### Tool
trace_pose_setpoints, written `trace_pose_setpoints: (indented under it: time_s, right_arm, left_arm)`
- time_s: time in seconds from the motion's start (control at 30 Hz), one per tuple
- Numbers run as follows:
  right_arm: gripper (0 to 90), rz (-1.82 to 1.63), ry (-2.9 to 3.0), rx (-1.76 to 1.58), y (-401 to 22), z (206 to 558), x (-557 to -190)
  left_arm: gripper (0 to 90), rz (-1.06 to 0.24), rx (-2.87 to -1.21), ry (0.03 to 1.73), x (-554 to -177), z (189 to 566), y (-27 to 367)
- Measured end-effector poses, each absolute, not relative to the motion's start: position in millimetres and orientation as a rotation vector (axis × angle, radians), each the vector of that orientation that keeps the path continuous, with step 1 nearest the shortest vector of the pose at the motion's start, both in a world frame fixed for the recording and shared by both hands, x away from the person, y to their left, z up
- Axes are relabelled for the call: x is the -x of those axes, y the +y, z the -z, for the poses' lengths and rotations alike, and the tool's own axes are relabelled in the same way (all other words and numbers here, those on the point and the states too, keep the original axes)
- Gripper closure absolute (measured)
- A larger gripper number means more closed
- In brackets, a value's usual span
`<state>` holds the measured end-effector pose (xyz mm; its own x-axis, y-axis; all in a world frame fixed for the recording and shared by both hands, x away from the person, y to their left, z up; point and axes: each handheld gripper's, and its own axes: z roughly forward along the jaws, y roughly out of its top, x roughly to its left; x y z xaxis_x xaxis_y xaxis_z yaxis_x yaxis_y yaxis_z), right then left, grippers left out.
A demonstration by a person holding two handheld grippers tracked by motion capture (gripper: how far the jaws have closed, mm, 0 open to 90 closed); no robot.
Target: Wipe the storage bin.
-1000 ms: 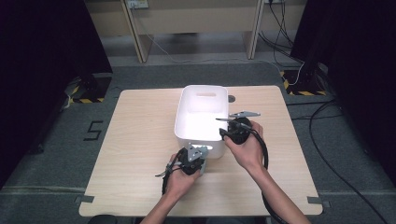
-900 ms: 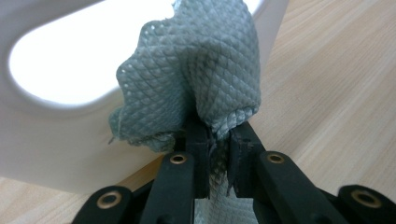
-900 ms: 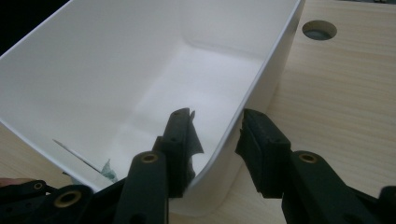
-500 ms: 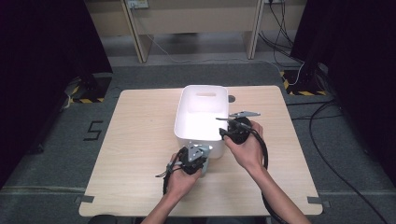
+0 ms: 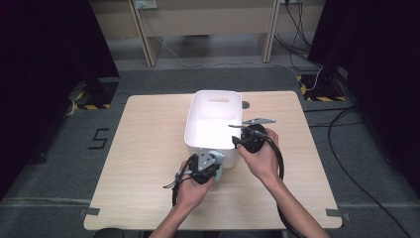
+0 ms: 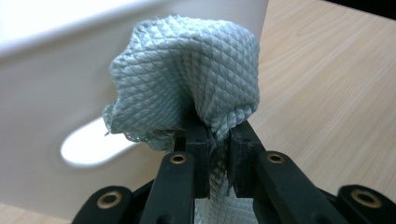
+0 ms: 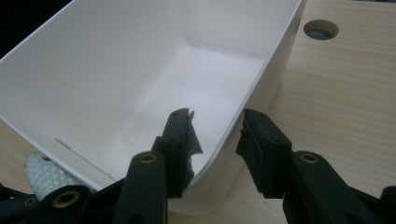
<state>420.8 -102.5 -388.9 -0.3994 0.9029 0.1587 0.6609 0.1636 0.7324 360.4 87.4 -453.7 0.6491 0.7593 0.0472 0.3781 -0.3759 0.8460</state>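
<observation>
Left gripper [image 5: 214, 166]: near desk edge, just in front of bin's near wall; fingers [image 6: 198, 154] clenched on a fold of cloth.
Cloth [image 6: 187, 79]: pale teal, diamond-weave; bunched above the finger tips, pressed against bin's near outer wall, beside the oval handle cut-out; a corner also seen past the bin wall in right gripper view [image 7: 44, 175].
Right gripper [image 5: 237, 141]: at bin's near right corner; fingers [image 7: 180, 140] released, straddling the right wall, one inside, one outside, pads apart from the wall.
Bin [image 5: 213, 111]: white plastic, upright, mid-desk, open top; no brand or label legible.
Desk [image 5: 148, 129]: light wood; round cable hole [image 5: 245, 104] just right of bin's far corner.
Floor marking [image 5: 99, 139]: figure "5" on grey floor, left of desk.
</observation>
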Motion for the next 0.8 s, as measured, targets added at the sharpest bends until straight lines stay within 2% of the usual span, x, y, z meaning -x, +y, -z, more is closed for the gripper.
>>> trace_pose_setpoints:
  time_s: [0.8]
  right_arm:
    - [62.9, -1.082, 2.132, -1.498, -102.2, 388.8, -420.9]
  left_arm:
    - [80.8, -0.556, -2.001, 0.855, -359.0, 442.1, 79.2]
